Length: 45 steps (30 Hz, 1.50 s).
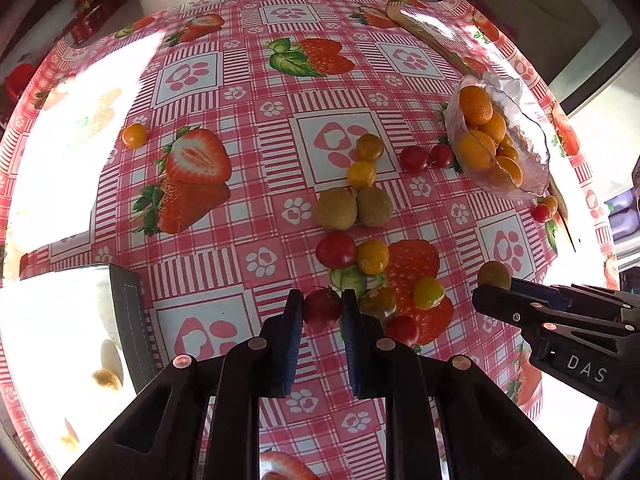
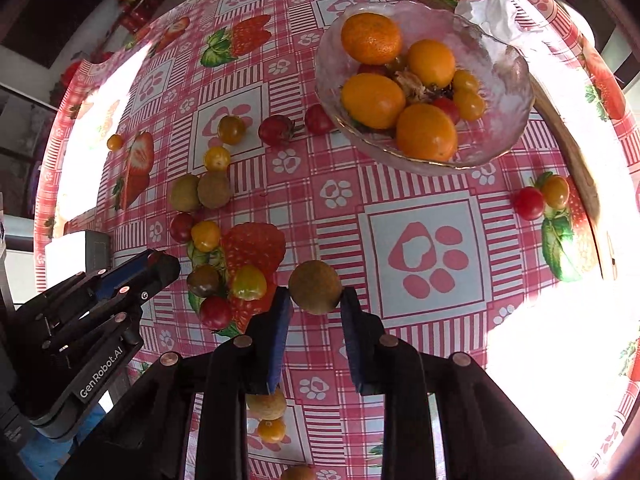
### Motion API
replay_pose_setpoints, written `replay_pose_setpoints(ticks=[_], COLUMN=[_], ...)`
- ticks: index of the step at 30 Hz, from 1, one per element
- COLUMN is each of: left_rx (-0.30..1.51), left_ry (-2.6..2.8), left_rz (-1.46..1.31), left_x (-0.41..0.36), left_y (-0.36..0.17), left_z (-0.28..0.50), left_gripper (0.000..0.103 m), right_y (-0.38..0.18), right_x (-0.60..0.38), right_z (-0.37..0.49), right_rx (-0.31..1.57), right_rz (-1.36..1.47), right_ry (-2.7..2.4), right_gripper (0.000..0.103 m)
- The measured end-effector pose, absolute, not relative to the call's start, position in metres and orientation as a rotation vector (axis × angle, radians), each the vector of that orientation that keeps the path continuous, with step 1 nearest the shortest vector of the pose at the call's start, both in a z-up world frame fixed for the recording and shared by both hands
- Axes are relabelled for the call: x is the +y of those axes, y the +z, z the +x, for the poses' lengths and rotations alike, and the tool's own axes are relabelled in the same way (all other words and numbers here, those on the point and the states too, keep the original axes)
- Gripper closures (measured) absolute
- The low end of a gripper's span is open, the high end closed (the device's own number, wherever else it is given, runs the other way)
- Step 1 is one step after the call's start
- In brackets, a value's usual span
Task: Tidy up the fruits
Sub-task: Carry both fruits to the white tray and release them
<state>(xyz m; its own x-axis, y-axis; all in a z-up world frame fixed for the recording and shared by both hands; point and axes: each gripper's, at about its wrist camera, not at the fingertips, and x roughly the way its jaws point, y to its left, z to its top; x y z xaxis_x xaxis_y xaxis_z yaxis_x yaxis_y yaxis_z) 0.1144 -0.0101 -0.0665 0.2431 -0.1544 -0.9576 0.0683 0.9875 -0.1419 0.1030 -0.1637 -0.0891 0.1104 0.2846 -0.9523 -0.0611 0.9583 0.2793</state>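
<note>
In the left wrist view my left gripper (image 1: 322,314) is shut on a small red cherry tomato (image 1: 322,304), just above the strawberry-print tablecloth (image 1: 248,92). The right wrist view has my right gripper (image 2: 316,306) shut on a round brown fruit (image 2: 315,286). That gripper (image 1: 486,294) and the brown fruit (image 1: 494,274) also appear at the right of the left wrist view. A glass bowl (image 2: 500,92) at the far right holds several oranges (image 2: 370,38) and small tomatoes. Loose red and yellow cherry tomatoes (image 1: 372,256) and two brown fruits (image 1: 336,208) lie between the grippers and the bowl.
A wooden utensil (image 1: 424,36) lies along the table's far right edge, and crumpled white paper (image 2: 492,12) sits behind the bowl. A dark-edged box (image 1: 128,320) stands at the left. Two tomatoes (image 2: 540,198) rest right of the bowl. Strong glare covers both sides of the cloth.
</note>
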Motion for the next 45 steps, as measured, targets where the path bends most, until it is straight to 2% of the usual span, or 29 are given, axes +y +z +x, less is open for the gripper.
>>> replay_pose_setpoints(ticks=[12, 26, 45], left_rx=[1.28, 1.265, 1.322], left_ry=[-0.112, 0.021, 0.247], left_rz=[-0.128, -0.221, -0.308], left_x=[0.02, 0.094, 0.193], left_y=[-0.04, -0.031, -0.063], left_z=[0.075, 0.022, -0.049], left_gripper=[0.082, 0.082, 0.082], right_y=[-0.062, -0.046, -0.06], right_x=[-0.145, -0.065, 0.089], right_z=[0.084, 0.06, 0.034], right_rx=[1.427, 1.428, 1.475], right_rz=[0.171, 0.061, -0.11], right_ry=[0.292, 0.413, 0.631], right_gripper=[0.075, 0.075, 0.075])
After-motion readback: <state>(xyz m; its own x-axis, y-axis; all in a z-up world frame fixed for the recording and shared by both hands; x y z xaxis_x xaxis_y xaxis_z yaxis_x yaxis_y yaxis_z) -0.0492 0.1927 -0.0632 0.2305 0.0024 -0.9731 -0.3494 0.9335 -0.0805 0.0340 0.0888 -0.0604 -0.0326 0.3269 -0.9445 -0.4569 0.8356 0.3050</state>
